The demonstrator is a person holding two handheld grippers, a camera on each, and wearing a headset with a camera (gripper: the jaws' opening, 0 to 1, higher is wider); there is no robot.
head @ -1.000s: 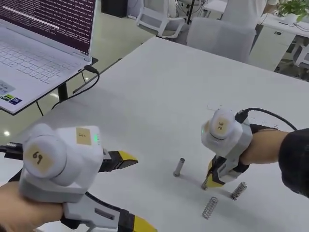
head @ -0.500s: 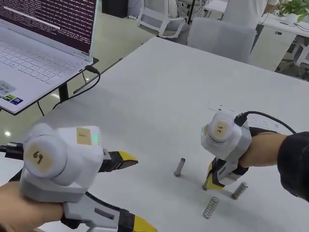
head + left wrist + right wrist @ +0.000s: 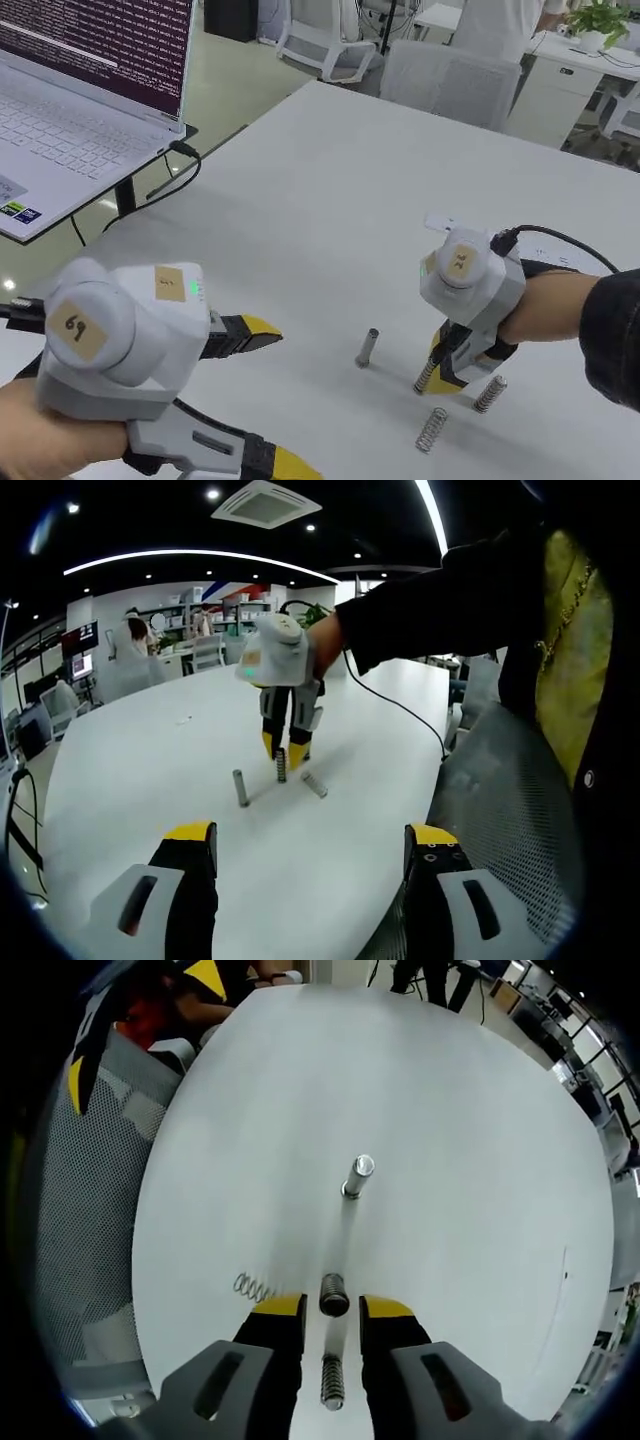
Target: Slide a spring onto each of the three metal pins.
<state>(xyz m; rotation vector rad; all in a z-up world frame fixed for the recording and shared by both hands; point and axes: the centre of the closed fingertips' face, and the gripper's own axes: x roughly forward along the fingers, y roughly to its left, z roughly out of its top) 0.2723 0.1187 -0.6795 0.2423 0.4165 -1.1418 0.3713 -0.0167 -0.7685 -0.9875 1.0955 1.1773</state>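
My right gripper [image 3: 440, 372] points down at the table, its jaws close around the top of an upright spring [image 3: 425, 376]. In the right gripper view that spring [image 3: 333, 1295] shows end-on between the yellow fingertips [image 3: 281, 1306]; I cannot tell whether a pin is inside it. A bare metal pin [image 3: 367, 347] stands just left of it. Two loose springs lie on the table, one [image 3: 489, 393] to the right and one [image 3: 431, 428] nearer me. My left gripper [image 3: 270, 398] hovers at the lower left, open with nothing between its jaws, facing the pin [image 3: 240, 787] and the right gripper [image 3: 283, 750].
An open laptop [image 3: 80, 100] sits on a stand off the table's left edge, with a cable [image 3: 170, 175] hanging beside it. A black cord [image 3: 560, 235] runs from the right gripper. Office chairs [image 3: 450, 80] stand beyond the white table [image 3: 330, 200].
The head camera has shifted slightly. The right gripper has stayed over the upright spring with almost no movement. The left gripper has held still.
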